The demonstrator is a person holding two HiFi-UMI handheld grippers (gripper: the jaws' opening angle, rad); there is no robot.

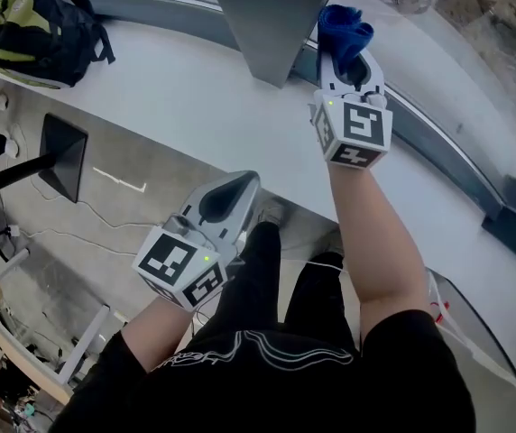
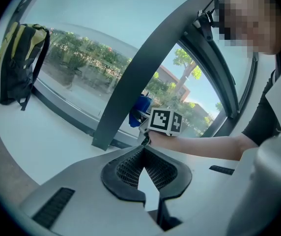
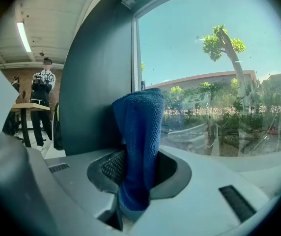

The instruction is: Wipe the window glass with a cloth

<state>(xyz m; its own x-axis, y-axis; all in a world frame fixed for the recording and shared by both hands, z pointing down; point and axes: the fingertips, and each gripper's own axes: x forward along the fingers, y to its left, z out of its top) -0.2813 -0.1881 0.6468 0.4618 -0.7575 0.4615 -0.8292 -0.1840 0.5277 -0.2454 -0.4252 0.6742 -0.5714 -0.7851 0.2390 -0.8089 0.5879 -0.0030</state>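
**Blue cloth clamped at the window**

The right tool (image 1: 351, 69) grips a blue cloth (image 3: 139, 132), whose lower end disappears between the jaws. It is near the window glass (image 3: 219, 82), beside a grey pillar (image 3: 98, 82); whether the cloth touches the glass is unclear. The left tool (image 2: 143, 167) hangs low, tips together, empty.

The cloth (image 3: 139, 146) is seen as blue napped towelling — soft and matt. The right gripper (image 3: 133, 173) and left gripper (image 2: 144, 167) are moulded in smooth matt grey plastic, with black ribbed pads (image 2: 128, 168). The window glass (image 3: 219, 82) is glossy — the sill (image 1: 177, 106) smooth and white.
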